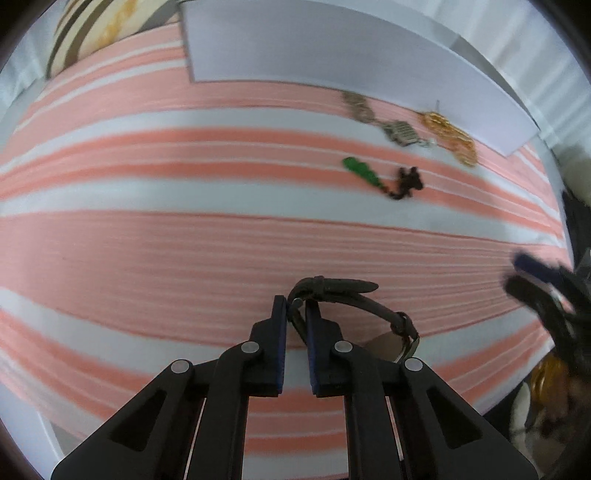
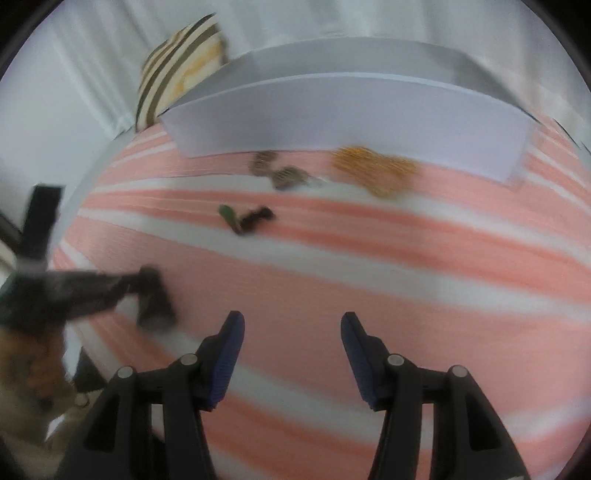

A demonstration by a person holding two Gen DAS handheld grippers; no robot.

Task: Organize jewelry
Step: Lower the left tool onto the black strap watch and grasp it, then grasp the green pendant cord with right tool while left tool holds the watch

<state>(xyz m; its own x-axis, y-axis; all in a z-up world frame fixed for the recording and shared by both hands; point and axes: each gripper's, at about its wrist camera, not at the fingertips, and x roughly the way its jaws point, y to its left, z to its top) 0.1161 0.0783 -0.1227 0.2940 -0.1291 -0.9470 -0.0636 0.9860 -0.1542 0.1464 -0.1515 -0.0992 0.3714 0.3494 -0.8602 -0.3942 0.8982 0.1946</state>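
My left gripper (image 1: 296, 308) is shut on the dark strap of a wristwatch (image 1: 354, 299), held above the pink-and-white striped cloth (image 1: 184, 240); the watch case hangs to the right of the fingers. My right gripper (image 2: 292, 325) is open and empty above the cloth. Farther off lie a green pendant on a dark cord (image 1: 380, 179) (image 2: 245, 219), a grey metal bracelet (image 1: 384, 122) (image 2: 279, 170) and a gold chain (image 1: 452, 138) (image 2: 376, 171). Behind them stands a white box (image 1: 332, 48) (image 2: 347, 110). The right wrist view is blurred.
A striped cushion (image 1: 92, 29) (image 2: 181, 70) sits at the back left beside the box. The right gripper shows blurred at the right edge of the left wrist view (image 1: 546, 295); the left gripper shows blurred at left in the right wrist view (image 2: 110, 291).
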